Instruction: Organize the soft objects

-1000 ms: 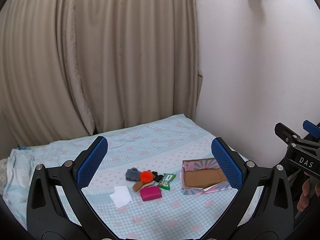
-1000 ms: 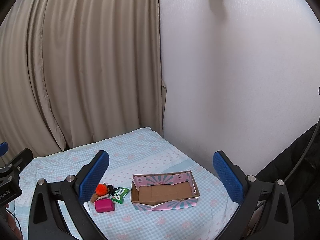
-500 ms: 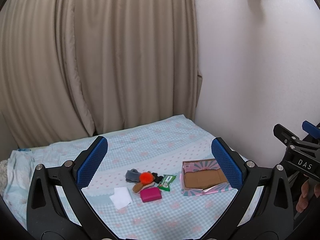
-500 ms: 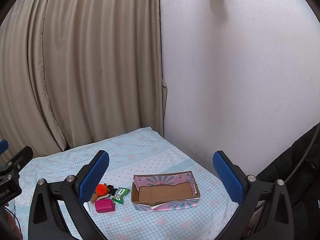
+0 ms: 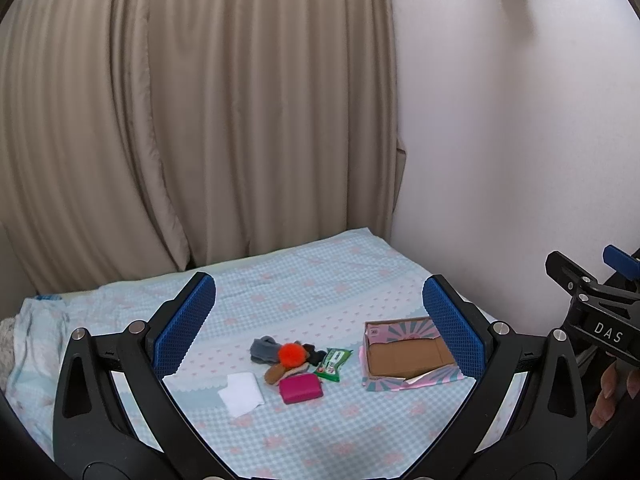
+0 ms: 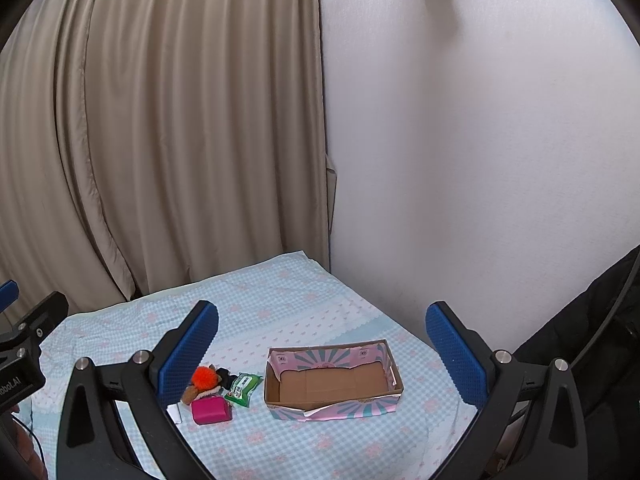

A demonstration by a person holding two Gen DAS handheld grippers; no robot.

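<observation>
A small pile lies on the blue checked bedsheet [image 5: 320,280]: a grey sock [image 5: 262,350], an orange pompom [image 5: 291,353], a brown soft toy [image 5: 276,374], a pink pouch [image 5: 301,388], a green wipes pack [image 5: 333,363] and a white cloth [image 5: 241,393]. An empty pink-and-teal cardboard box [image 5: 404,354] stands to their right. The right wrist view shows the box [image 6: 334,376], pouch [image 6: 211,409], pompom [image 6: 205,376] and wipes pack [image 6: 242,388]. My left gripper [image 5: 318,320] is open and empty, well short of the pile. My right gripper [image 6: 322,346] is open and empty, facing the box.
Beige curtains [image 5: 192,120] hang behind the bed and a white wall [image 5: 500,140] runs along its right side. A dark garment [image 6: 592,320] is at the right edge of the right wrist view. Crumpled bedding [image 5: 36,328] lies at the far left.
Both views have shifted only slightly. Nothing has been grasped or moved.
</observation>
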